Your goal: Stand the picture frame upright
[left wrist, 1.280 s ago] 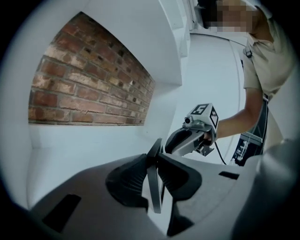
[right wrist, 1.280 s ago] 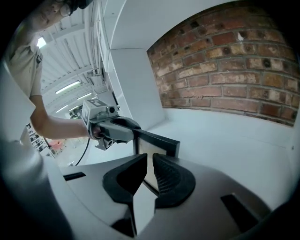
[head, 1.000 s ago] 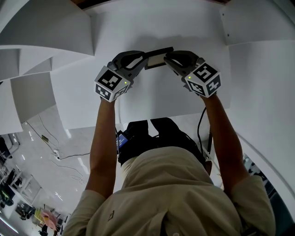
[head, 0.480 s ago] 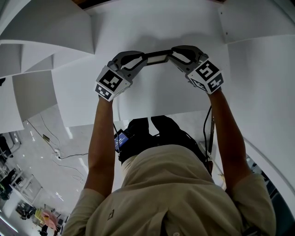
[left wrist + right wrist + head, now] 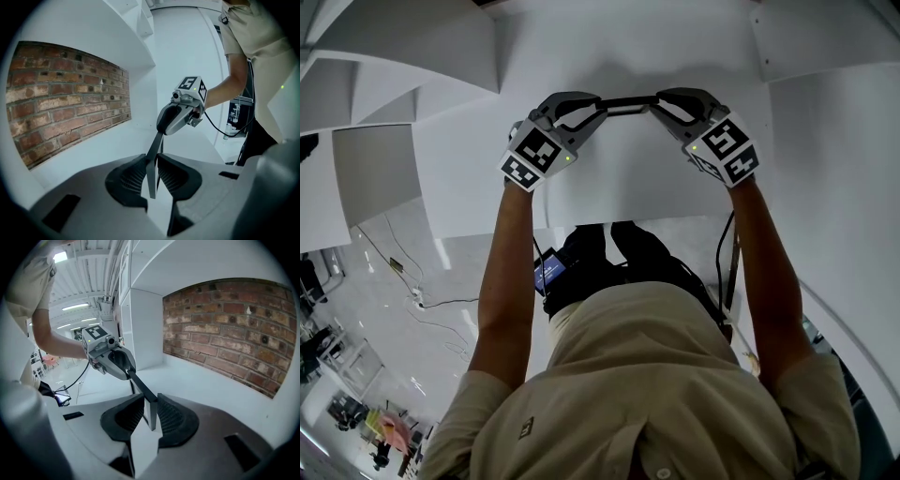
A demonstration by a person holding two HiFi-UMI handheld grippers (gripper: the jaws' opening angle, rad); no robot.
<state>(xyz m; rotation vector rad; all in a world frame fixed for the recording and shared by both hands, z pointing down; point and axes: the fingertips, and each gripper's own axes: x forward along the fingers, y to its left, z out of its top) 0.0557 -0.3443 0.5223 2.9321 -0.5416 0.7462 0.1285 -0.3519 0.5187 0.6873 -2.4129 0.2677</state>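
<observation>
Frame (image 5: 628,101) spans the gap between the two claws, over the far part of the white bench (image 5: 619,197), near a brick wall (image 5: 70,93). From the head view it shows only as a thin dark bar, so it stands upright on edge. I cannot tell whether its lower edge touches the bench. Left claw (image 5: 598,103) is clamped on the frame's left end, a ribbed pad on each face. Right claw (image 5: 658,99) has the frame's other end between its pads; its jaws are closing, and the pads meet the frame's faces. Both arms reach straight forward.
</observation>
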